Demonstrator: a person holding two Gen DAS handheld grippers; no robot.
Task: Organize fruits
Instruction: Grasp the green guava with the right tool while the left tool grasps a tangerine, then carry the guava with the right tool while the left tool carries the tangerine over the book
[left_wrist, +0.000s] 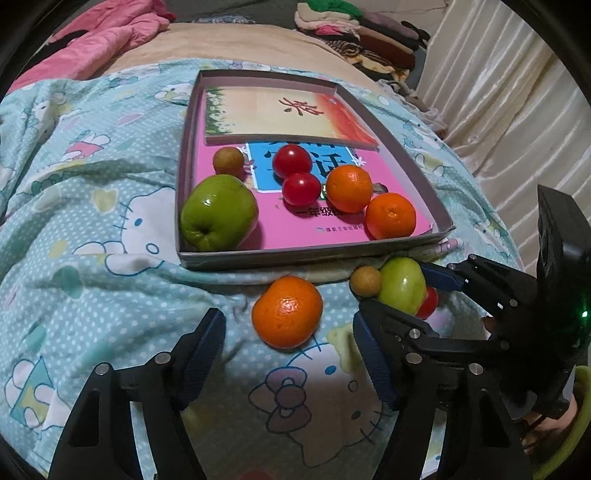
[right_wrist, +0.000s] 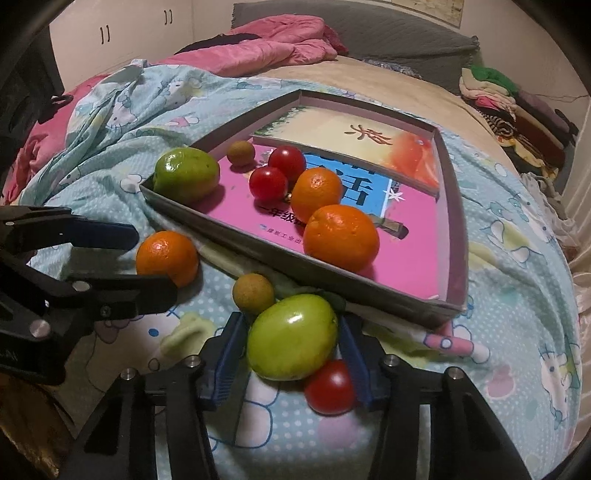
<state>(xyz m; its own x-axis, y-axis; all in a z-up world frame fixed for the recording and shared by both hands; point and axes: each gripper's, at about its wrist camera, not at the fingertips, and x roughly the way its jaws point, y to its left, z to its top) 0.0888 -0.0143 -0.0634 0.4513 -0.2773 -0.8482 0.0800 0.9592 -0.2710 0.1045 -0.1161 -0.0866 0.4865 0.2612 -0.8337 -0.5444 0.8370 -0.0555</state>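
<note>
Both tools are black — the left tool (left_wrist: 288, 354) and right tool (right_wrist: 291, 354) — with blue pads, silver screws.

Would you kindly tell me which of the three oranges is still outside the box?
The orange lying on the blue sheet before the box, ahead of the left gripper; the other two sit inside.

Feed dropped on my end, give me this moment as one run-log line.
right claw: around loose green fruit, contact unclear | left claw: open at loose orange | box: six fruits
</note>
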